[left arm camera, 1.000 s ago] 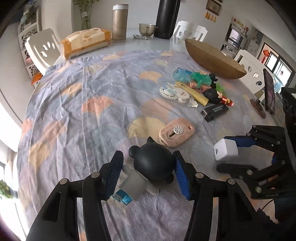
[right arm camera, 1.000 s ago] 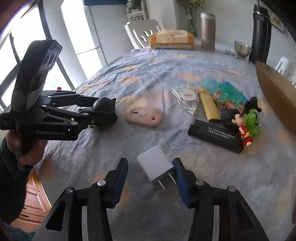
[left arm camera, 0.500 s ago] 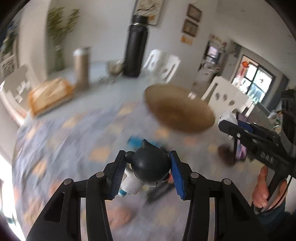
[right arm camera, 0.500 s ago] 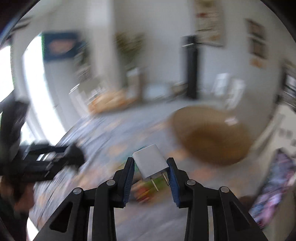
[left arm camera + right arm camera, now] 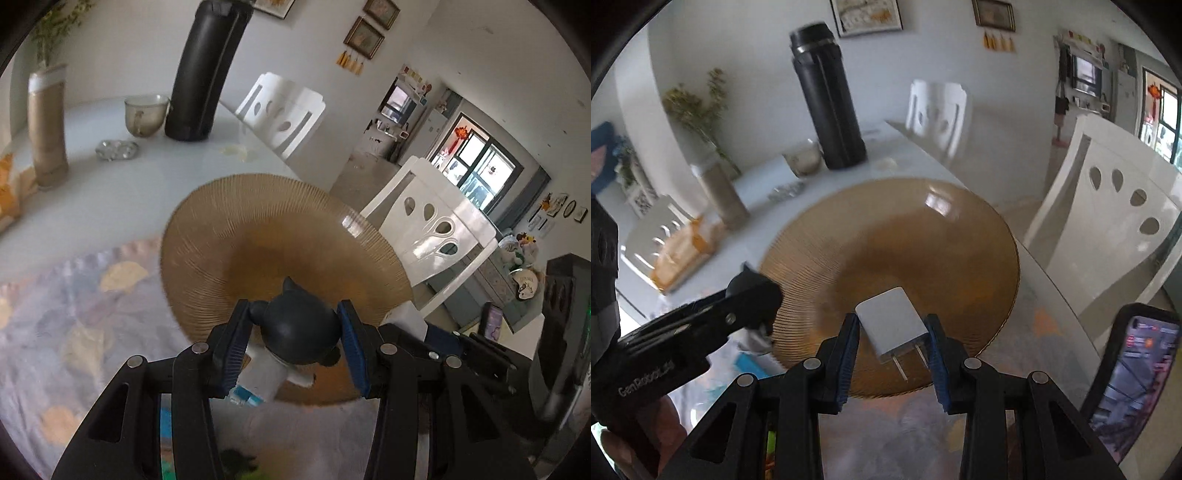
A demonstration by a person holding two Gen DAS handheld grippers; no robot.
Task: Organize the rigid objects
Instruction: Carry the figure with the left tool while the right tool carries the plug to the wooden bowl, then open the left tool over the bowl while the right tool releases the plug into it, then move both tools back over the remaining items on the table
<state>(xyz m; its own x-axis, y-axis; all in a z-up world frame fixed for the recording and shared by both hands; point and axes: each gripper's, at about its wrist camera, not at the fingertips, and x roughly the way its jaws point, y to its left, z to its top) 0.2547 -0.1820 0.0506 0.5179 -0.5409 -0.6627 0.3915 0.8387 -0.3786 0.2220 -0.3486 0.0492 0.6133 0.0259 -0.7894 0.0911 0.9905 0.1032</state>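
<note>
Already over the amber ribbed bowl (image 5: 229, 236), both grippers carry loads. The left gripper (image 5: 293, 345) clamps a black-headed figurine (image 5: 299, 328), head toward 12 o'clock, with the bowl's hollow straight ahead. The right gripper (image 5: 892, 343) clamps a white charger plug (image 5: 892, 325), prongs toward 6 o'clock, and is equally near. Readable writing: "GenRobot" on the left gripper's body.

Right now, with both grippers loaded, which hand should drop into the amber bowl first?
Right. Its gripper holds the white charger over the bowl's centre; the left gripper holds the figurine nearer the rim.
</note>
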